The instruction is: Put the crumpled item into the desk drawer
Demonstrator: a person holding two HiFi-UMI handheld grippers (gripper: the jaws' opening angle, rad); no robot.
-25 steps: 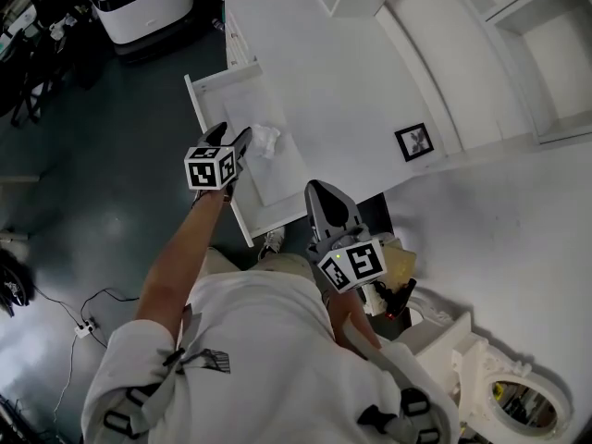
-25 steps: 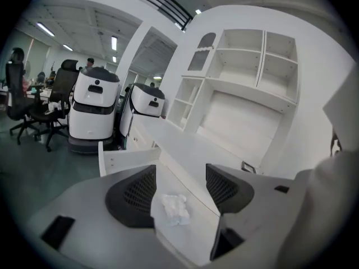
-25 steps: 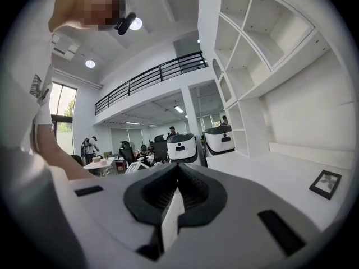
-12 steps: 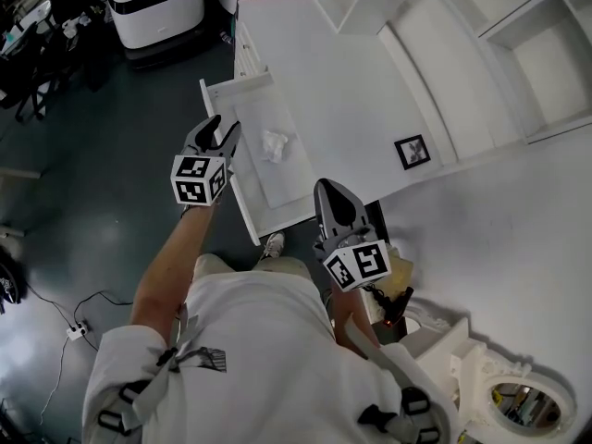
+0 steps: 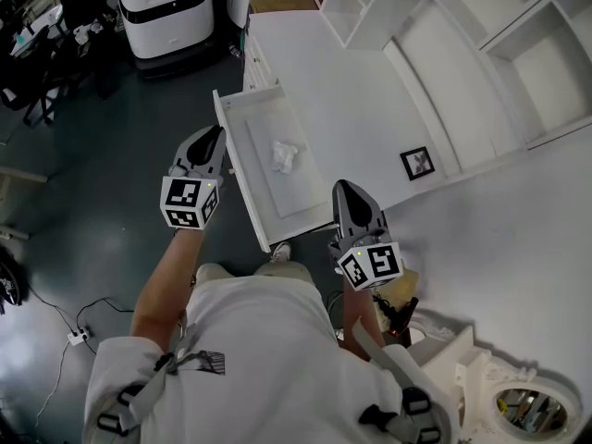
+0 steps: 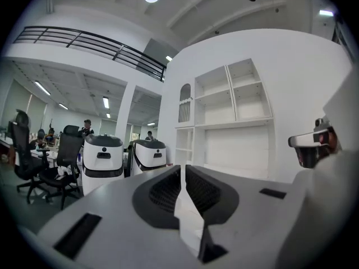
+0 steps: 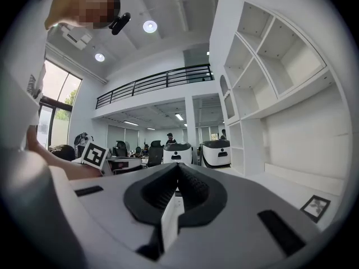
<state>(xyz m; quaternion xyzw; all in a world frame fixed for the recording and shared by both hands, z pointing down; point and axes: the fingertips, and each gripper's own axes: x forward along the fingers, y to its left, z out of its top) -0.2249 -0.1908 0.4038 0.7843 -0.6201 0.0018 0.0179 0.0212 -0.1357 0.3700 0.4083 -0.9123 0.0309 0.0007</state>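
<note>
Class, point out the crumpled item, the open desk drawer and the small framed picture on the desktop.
crumpled item point(image 5: 285, 154): head view, middle of the white wad.
desk drawer point(image 5: 241, 166): head view, its front wall.
framed picture point(image 5: 418, 164): head view, centre of the picture inside its dark frame.

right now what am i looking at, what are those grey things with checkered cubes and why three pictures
No robot here: a person holds a gripper in each hand. The checkered cubes belong to them. The top-down picture comes from a camera on the person's head; the other two come from cameras riding on each gripper, looking along its tongs. The left gripper hangs beside the open drawer of a white desk, its tongs closing with nothing between them. The right gripper is by the desk's near edge, tongs together and empty. A crumpled white item lies in the drawer, and a small framed picture sits on the desk.
</note>
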